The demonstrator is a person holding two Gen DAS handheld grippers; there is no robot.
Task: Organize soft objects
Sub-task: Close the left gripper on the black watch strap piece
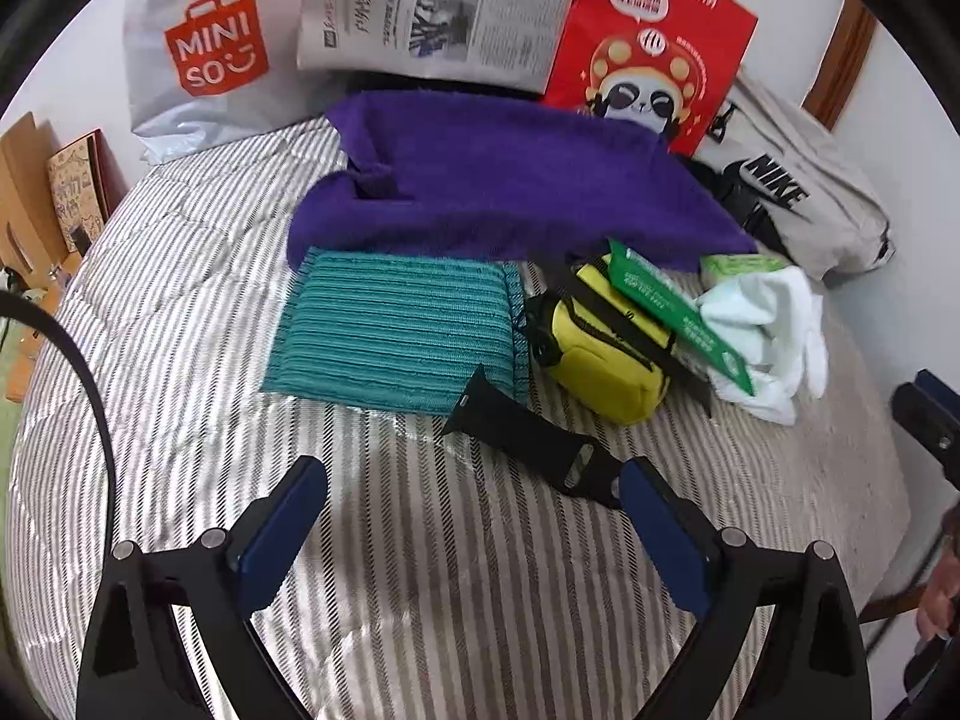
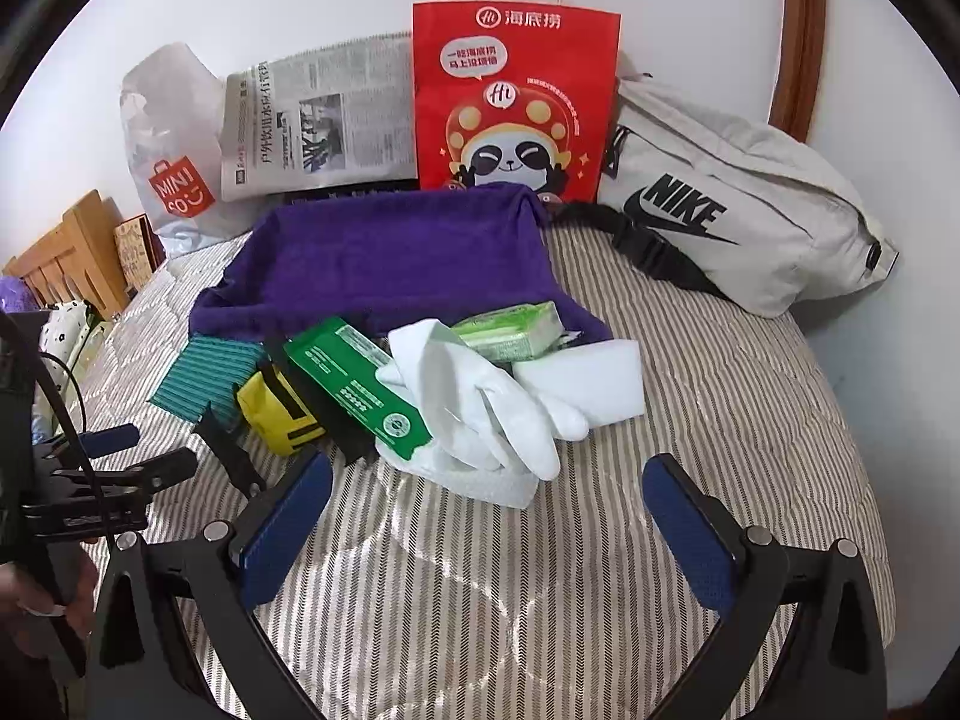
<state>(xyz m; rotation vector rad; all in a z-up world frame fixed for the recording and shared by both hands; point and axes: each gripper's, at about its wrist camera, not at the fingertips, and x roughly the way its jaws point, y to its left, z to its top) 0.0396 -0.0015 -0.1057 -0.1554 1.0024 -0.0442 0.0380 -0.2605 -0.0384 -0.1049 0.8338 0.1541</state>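
Several soft things sit bunched on the striped quilt, apparently gathered mid-bed for sorting. Largest is the purple towel, spread across the centre of the left view, its far edge against the propped bags. Along the top of the right view the Miniso bag, a newspaper, the red paper bag and the grey Nike pouch lean on the wall, likely to stand upright; what they hold cannot be seen. Below the towel lies the folded teal cloth, flat. Right of it the yellow pouch is zipped, with a green packet resting on it. White gloves, a white sponge and a tissue pack crowd mid-frame. A black strap lies nearest the left gripper, spread wide and empty. The right gripper is likewise spread, empty, just short of the gloves.
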